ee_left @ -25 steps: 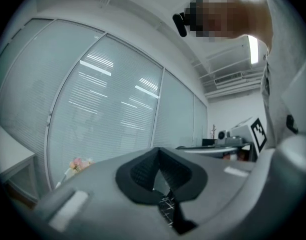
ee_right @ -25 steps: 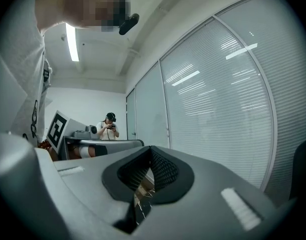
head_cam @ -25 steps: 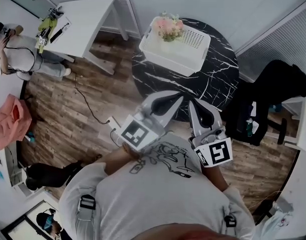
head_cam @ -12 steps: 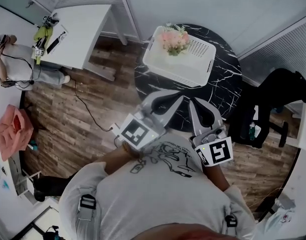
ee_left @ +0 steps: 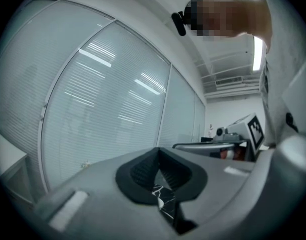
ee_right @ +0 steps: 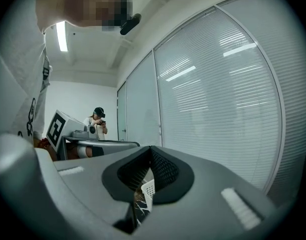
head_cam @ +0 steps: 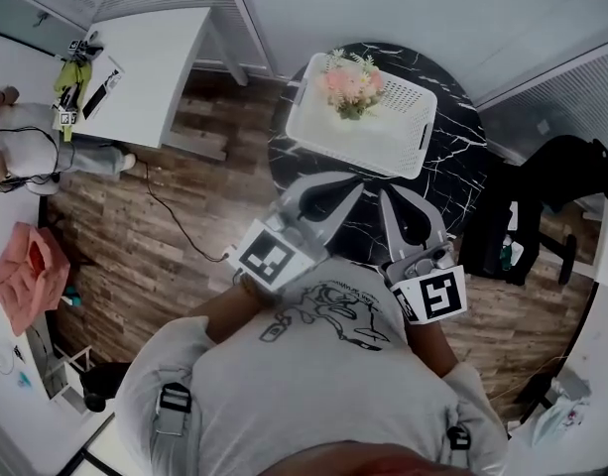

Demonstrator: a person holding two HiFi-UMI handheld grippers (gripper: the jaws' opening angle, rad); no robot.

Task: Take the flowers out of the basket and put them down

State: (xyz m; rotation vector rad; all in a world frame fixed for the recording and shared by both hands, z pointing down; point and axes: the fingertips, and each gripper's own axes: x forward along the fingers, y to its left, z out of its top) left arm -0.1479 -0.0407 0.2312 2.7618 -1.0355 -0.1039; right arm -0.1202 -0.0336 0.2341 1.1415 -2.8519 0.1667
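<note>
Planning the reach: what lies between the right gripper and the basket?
Only bare marble tabletop, seen in the head view. The right gripper, shut and empty, sits short of the basket holding the flowers.

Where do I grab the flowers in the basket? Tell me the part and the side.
Grip the flowers low, at the green part under the pink blooms, probably coming down from above: the bunch seems to stand upright near the far wall of the white basket, whose walls would block a sideways reach.
</note>
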